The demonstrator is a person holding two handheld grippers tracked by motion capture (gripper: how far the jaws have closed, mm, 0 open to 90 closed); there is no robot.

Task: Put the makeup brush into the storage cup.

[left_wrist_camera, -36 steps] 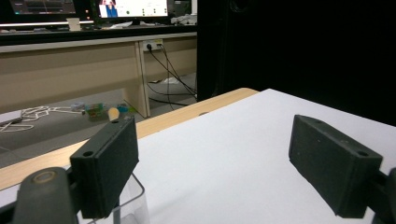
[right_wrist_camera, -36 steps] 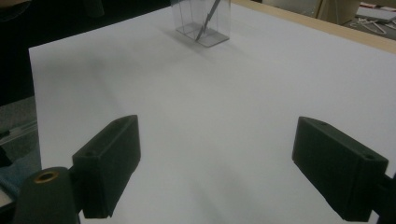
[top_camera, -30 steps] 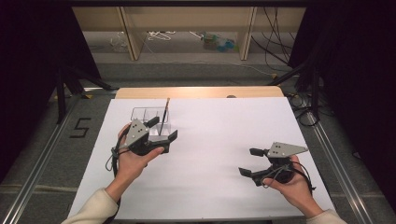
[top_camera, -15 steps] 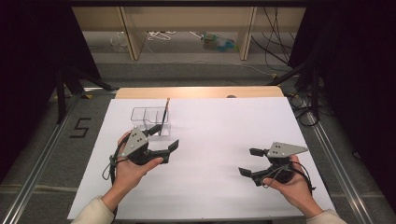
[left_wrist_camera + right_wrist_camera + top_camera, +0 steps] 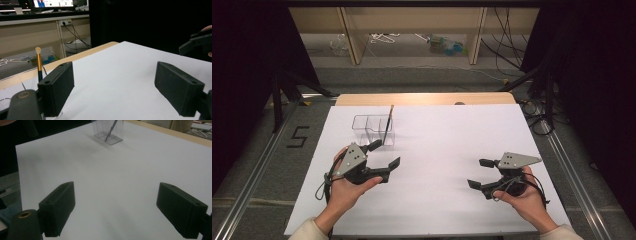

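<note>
White-covered desk (image 5: 437, 200), dim shelving beyond. Makeup brush (image 5: 388, 125) propped upright in clear organizer (image 5: 373, 129) near far-left corner, held standing by compartment wall. Left gripper (image 5: 382, 156) just nearside, fingers apart, empty. Right gripper (image 5: 479, 173) near right edge, fingers apart, idle.

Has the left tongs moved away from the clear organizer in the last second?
Yes. The left tongs pulled back toward the person, away from the clear organizer, which stayed put with the brush inside.

bare white sheet (image 5: 437, 165) between tongs, clear organizer (image 5: 373, 129) with brush (image 5: 387, 125) far left
</note>
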